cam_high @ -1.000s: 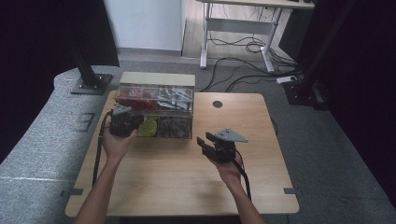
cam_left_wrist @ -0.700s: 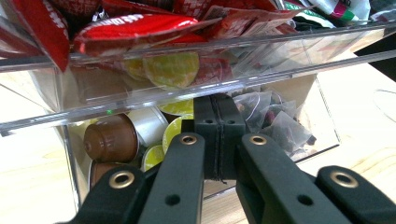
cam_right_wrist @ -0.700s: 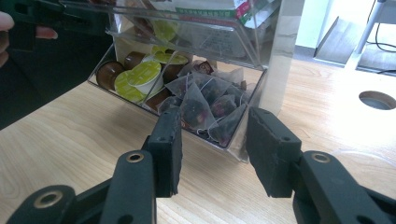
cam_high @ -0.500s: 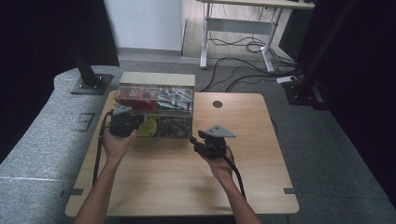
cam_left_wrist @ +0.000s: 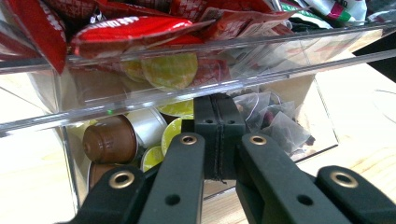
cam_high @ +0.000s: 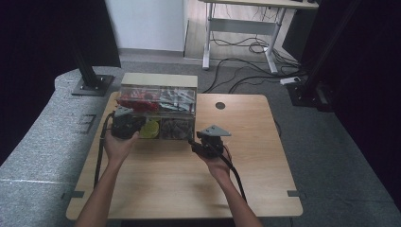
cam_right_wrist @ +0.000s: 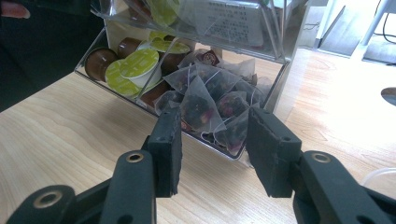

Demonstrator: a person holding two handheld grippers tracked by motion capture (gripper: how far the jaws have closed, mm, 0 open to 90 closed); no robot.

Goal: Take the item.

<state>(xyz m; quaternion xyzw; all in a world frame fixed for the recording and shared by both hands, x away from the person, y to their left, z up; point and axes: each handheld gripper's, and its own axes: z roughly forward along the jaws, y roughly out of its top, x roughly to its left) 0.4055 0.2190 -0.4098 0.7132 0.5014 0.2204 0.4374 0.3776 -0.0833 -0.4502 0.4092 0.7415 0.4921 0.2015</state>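
Right gripper view: unreadable print, clear organizer.

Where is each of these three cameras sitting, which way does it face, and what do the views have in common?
High view: above the person's side, facing forward and down on the wooden table; forearms, both hands, left gripper and right gripper show.
Left gripper view: rides the left gripper, jaws together, right against the clear organizer.
Right gripper view: rides the right gripper, jaws apart, facing the tea bags.
Shared: the organizer and its coffee pods.

Red packets, green-lidded capsules, black tools
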